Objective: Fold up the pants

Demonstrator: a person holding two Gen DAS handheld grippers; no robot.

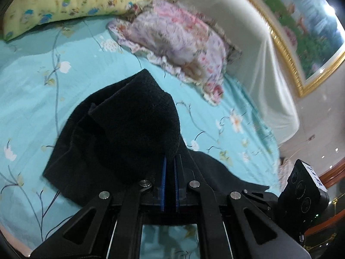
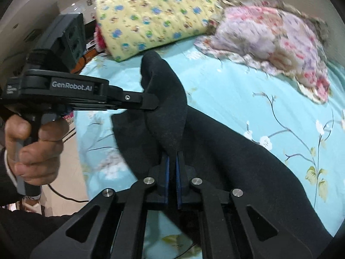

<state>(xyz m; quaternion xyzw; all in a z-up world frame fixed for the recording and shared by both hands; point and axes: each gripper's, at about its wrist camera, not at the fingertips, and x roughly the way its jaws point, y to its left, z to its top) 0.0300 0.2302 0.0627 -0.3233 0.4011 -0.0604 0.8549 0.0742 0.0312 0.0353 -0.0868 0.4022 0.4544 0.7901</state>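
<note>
both tongs, left gripper [image 1: 169,158] and right gripper [image 2: 172,154], pinch the black pants [image 2: 226,151], lifting one end; next, carry it forward over the rest.

pants [image 2: 215,151] on bed [image 2: 258,99] | two pillows [image 2: 155,15] behind pants, side by side

Floral turquoise bed [image 1: 32,99], pillows, gold-framed painting [image 1: 301,32].

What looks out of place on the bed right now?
Nothing is spilled or damaged. The black pants lie bunched, one end lifted, with both grippers shut on the fabric. The pink floral pillow lies askew beside the yellow pillow.
</note>
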